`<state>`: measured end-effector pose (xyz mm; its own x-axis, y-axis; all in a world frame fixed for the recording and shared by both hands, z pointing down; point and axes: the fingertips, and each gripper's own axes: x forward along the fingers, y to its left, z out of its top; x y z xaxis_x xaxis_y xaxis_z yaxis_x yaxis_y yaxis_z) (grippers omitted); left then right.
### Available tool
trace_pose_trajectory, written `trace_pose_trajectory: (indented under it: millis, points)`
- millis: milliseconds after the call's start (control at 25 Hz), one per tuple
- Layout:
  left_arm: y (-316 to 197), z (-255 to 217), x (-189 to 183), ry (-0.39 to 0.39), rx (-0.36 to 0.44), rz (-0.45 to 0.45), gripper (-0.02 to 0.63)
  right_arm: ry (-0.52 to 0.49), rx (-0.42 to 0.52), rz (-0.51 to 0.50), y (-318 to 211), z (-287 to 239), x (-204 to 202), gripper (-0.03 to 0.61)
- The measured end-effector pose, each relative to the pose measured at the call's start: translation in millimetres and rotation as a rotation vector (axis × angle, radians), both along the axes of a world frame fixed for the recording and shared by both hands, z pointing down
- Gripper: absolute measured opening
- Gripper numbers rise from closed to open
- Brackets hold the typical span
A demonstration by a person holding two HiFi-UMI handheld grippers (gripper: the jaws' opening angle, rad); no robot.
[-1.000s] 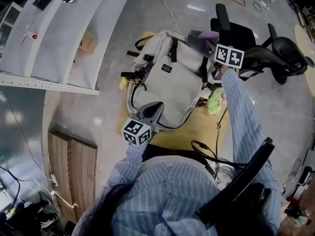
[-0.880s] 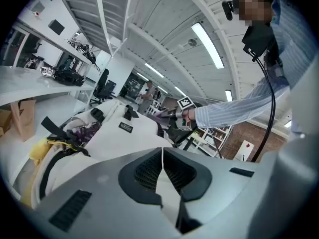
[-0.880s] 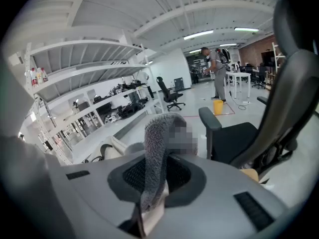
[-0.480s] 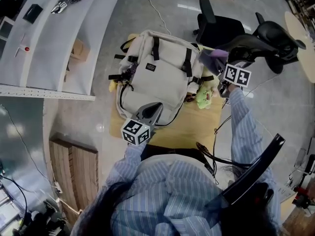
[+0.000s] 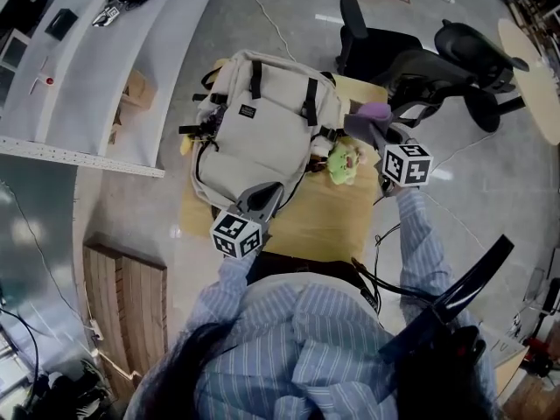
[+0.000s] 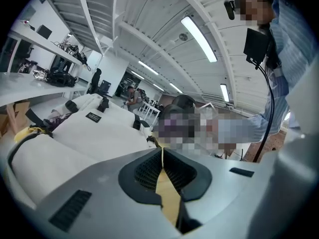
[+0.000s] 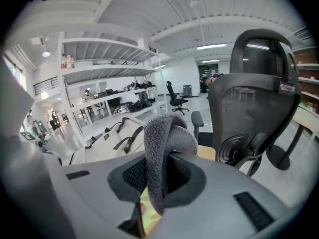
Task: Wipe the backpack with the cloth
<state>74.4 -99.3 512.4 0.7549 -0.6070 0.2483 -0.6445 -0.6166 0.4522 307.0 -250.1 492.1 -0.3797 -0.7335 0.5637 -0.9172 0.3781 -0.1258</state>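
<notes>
Two hand-held tools work at a cream backpack (image 5: 262, 129) lying flat, front face up, on a wooden tabletop (image 5: 337, 221). The backpack's long axis runs away from the person and leans a little to the right, with the strapped flap end farthest off. The left tool (image 5: 269, 191) sits at the backpack's near end, its jaws pressed together on nothing; in the left gripper view the pale fabric (image 6: 94, 133) spreads ahead and to the left of the closed tips (image 6: 162, 153). The right tool (image 5: 374, 134) hangs off the backpack's right side, apart from it, clamped on a grey-purple cloth (image 5: 372, 112) that loops up out of the jaws (image 7: 159, 178) as a thick fold (image 7: 167, 133). A green plush toy (image 5: 341, 160) lies between the backpack's right edge and that tool. Black office chairs (image 5: 437, 59) stand beyond the backpack's far right corner.
</notes>
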Motion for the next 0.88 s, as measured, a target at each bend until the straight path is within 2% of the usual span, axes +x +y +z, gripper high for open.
trace_pose_trajectory:
  millis: [360,560,720,880]
  points:
    - [66.0,0.4,28.7,-0.03,-0.022,-0.041,0.012,-0.062,0.058,-0.161,77.2,-5.6,-46.2,0.041]
    - [114.0,12.3,28.4,-0.068,-0.068,-0.06,0.012,-0.107,0.008,-0.194,115.8,18.2,-56.5,0.041]
    - [118.4,9.4,11.3,-0.074,-0.059,-0.11,0.012,-0.121,-0.007,-0.232,142.3,23.1,-65.1,0.041]
    - [117.3,1.0,7.7,-0.061,-0.033,-0.106,0.012,-0.112,-0.003,-0.256,169.5,21.7,-72.4,0.041]
